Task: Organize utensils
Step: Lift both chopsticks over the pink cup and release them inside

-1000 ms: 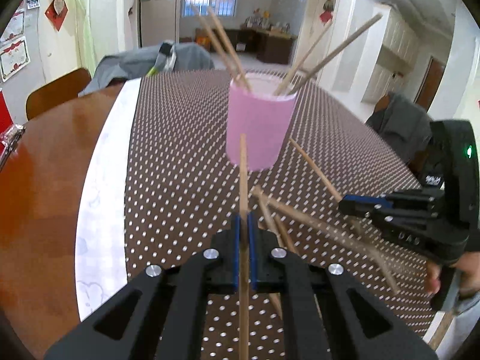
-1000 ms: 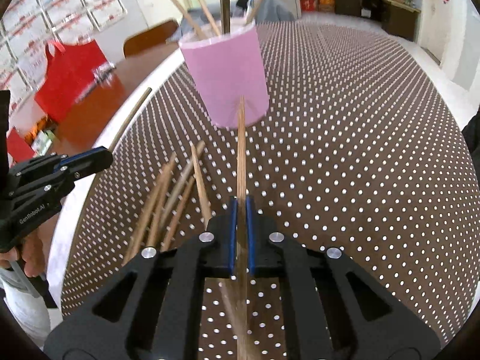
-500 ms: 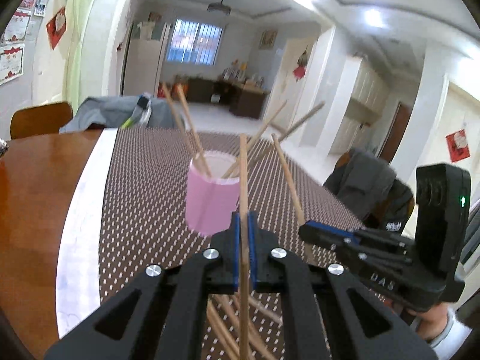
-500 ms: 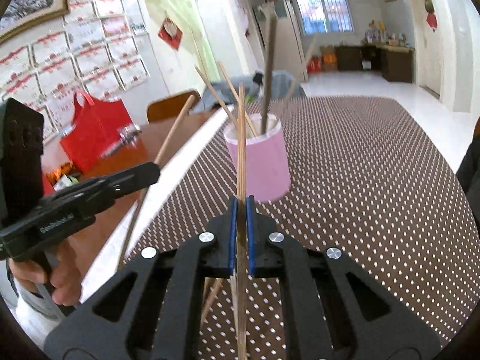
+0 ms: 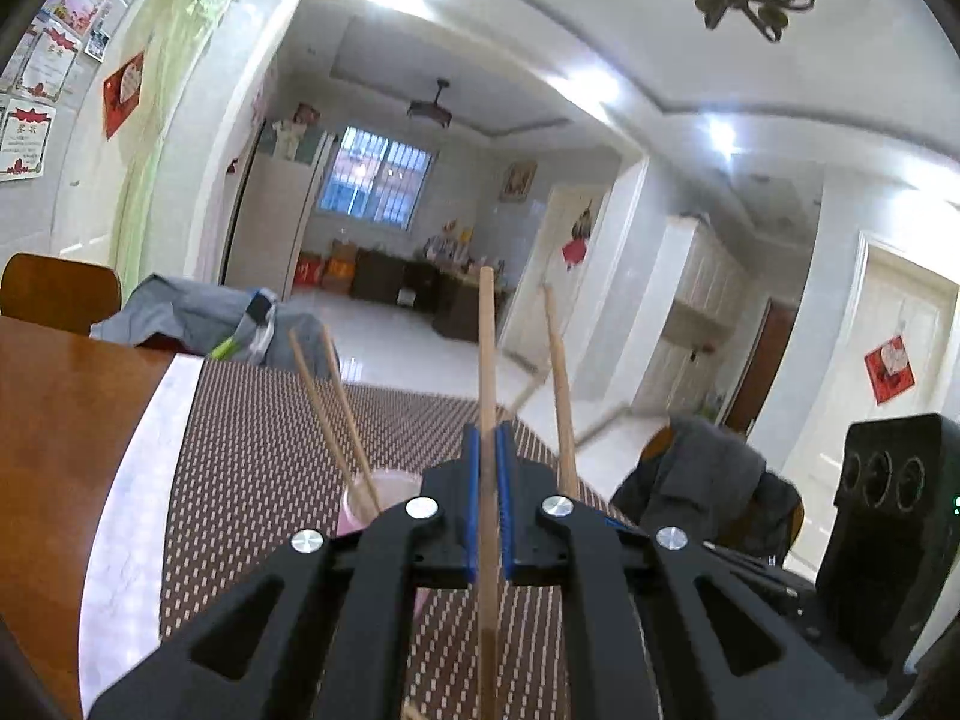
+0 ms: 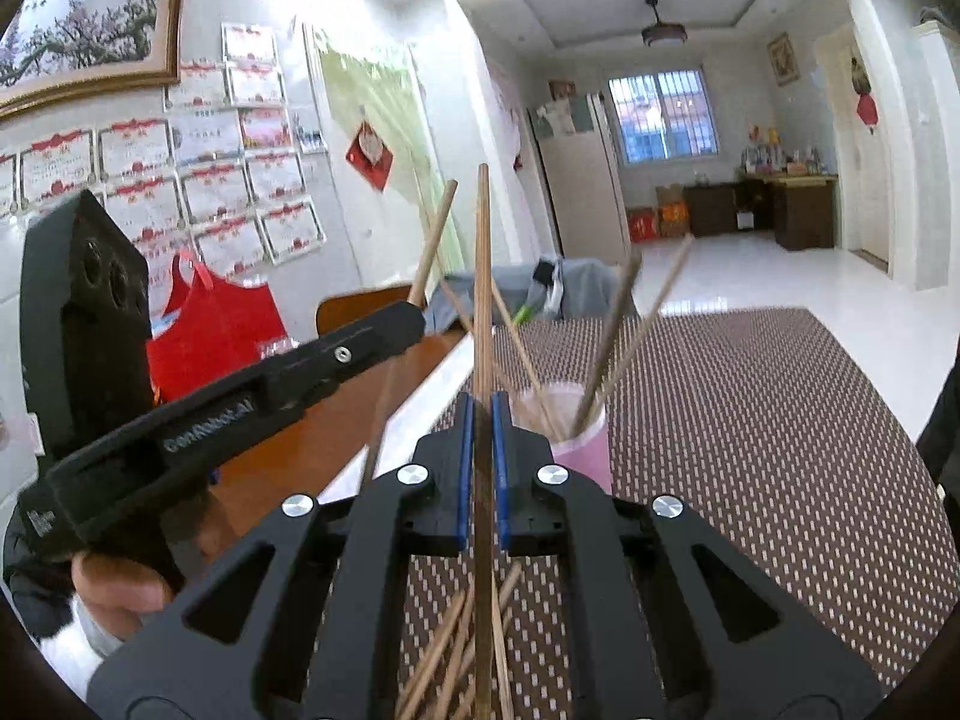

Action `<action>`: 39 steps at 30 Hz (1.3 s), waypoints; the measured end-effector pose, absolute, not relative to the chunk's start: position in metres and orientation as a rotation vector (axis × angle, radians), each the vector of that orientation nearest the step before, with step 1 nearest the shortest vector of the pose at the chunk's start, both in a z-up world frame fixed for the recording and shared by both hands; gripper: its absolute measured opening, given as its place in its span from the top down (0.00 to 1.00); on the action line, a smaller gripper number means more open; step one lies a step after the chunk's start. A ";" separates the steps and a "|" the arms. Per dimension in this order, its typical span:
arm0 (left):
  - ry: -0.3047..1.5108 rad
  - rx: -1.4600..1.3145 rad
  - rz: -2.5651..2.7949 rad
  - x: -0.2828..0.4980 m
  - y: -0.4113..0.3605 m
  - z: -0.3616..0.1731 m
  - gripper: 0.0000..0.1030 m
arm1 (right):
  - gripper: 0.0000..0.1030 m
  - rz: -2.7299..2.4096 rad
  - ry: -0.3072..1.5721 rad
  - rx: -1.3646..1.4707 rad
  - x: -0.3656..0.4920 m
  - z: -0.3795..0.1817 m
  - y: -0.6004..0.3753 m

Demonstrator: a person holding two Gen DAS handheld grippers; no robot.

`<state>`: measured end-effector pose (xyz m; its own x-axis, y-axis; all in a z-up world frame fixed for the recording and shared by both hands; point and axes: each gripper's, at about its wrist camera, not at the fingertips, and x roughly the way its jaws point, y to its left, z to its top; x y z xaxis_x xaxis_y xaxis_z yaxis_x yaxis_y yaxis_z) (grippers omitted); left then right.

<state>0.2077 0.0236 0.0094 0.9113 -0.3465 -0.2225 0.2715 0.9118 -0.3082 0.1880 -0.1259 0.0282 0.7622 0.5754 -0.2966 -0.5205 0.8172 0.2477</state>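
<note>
My left gripper (image 5: 487, 438) is shut on a wooden chopstick (image 5: 487, 372) that stands upright, raised above the table. My right gripper (image 6: 482, 402) is shut on another wooden chopstick (image 6: 482, 276), also upright. A pink cup (image 6: 579, 450) holding several chopsticks stands on the dotted brown mat just beyond both grippers; it also shows in the left wrist view (image 5: 375, 495), mostly hidden behind my fingers. The left gripper's body (image 6: 240, 408) shows in the right wrist view with its chopstick (image 6: 432, 240). Several loose chopsticks (image 6: 456, 660) lie on the mat below my right gripper.
A brown dotted mat (image 6: 750, 420) covers the wooden table (image 5: 66, 420). A red bag (image 6: 210, 324) stands at the table's left side. Grey clothes (image 5: 198, 318) hang over a chair at the far end. A dark jacket (image 5: 708, 474) hangs on a chair at the right.
Both grippers have lifted and tilted upward with their chopsticks. The cup now sits low in both views, and the grippers have come closer together.
</note>
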 end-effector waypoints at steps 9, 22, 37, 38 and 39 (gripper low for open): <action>0.162 -0.321 -0.295 0.245 0.035 0.022 0.94 | 0.94 0.578 0.251 0.198 0.228 0.043 -0.106; 0.058 -0.390 -0.250 0.296 0.048 0.012 0.94 | 0.94 0.523 0.140 0.249 0.269 0.042 -0.097; -0.031 -0.379 -0.140 0.319 0.047 0.002 0.94 | 0.94 0.485 0.098 0.272 0.291 0.029 -0.100; -0.031 -0.377 -0.139 0.320 0.046 0.000 0.94 | 0.94 0.487 0.099 0.267 0.291 0.027 -0.099; -0.028 -0.374 -0.141 0.320 0.045 -0.002 0.94 | 0.94 0.487 0.102 0.262 0.290 0.026 -0.099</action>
<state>0.3202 0.0453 -0.0024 0.9898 -0.1319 0.0530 0.1421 0.9212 -0.3622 0.2904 -0.0989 0.0258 0.8793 0.4751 -0.0347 -0.4490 0.8509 0.2728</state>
